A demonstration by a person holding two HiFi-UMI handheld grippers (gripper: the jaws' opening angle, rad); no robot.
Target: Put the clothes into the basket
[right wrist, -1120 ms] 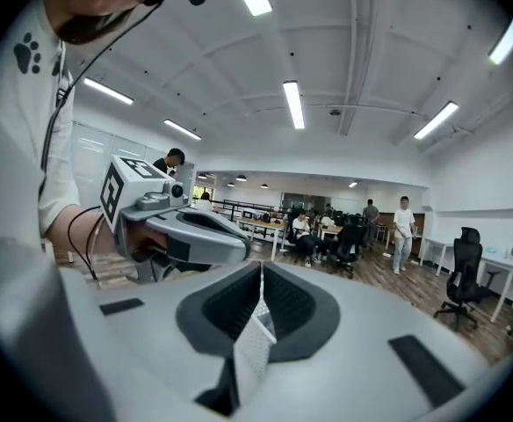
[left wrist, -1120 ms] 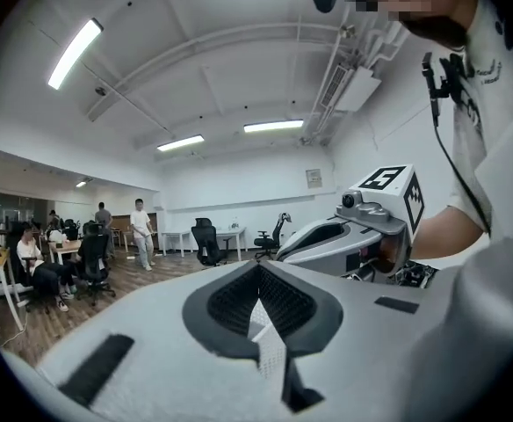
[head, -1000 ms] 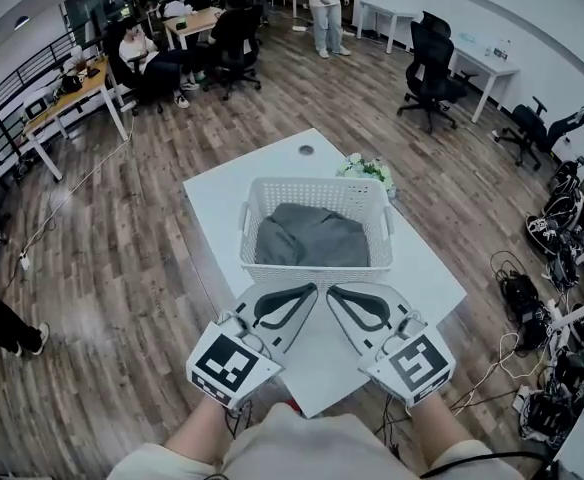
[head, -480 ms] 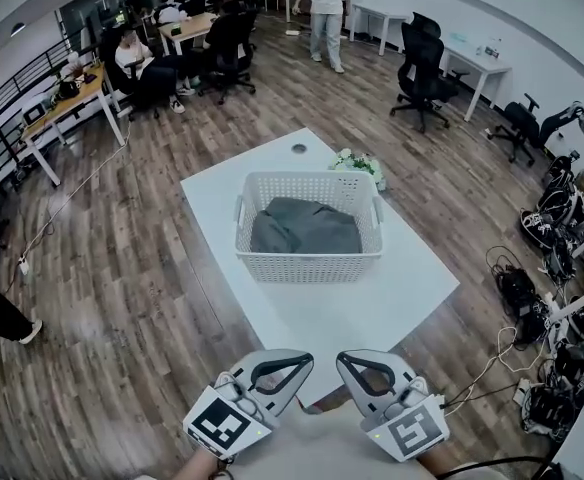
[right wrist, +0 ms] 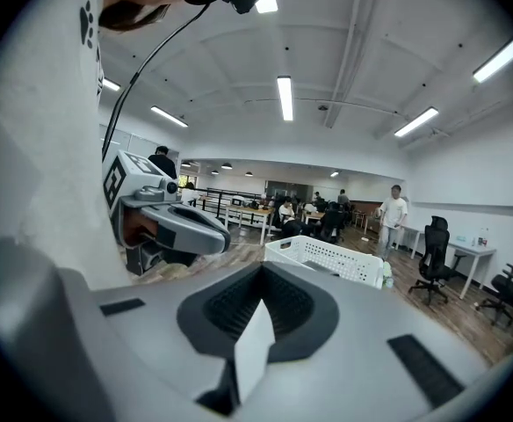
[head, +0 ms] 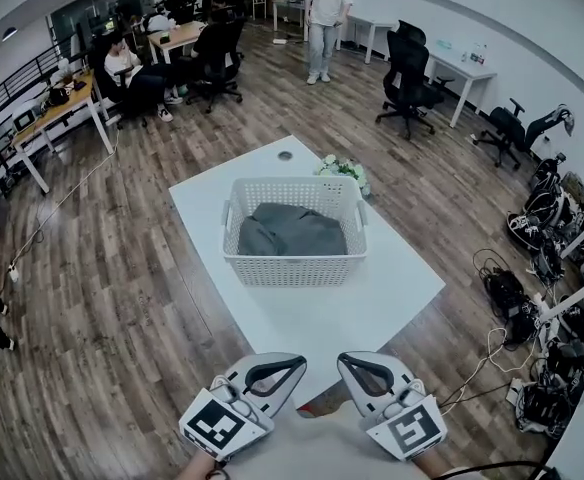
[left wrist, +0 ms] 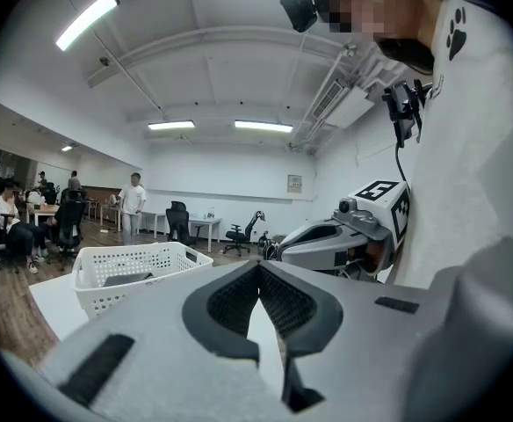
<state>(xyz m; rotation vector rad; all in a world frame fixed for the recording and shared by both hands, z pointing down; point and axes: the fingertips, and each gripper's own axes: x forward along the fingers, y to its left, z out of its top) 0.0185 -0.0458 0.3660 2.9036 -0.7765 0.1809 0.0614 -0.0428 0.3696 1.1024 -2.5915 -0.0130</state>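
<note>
head view — the left gripper (head: 290, 366) and the right gripper (head: 354, 366) sit side by side close to the person's body, at the near edge of the white surface (head: 357, 303), with the tips angled toward each other. the white basket (head: 294, 268) stands well ahead of the fingers, and the grey clothes (head: 290, 230) lie heaped inside it, below the rim. nothing hangs over the side that i can see, so the task looks done or nearly so. a small bunch of flowers (head: 340, 166) sits just beyond the basket's far right corner.

left gripper view — the dark fingers (left wrist: 230, 301) are clenched tip to tip and grasp nothing; the basket is ahead and off to their left.

right gripper view — these fingers (right wrist: 283, 310) are clenched and empty too, with the basket ahead and a little to their right.

what could go wrong, as i judge it — a reach back in to tidy the heap with clenched tips could catch the perforated wall. the basket looks light, so a push would slide it away from the fingers and into the flowers. the grippers also sit close together, so swinging one across could knock the other, or the near edge of the surface
</note>
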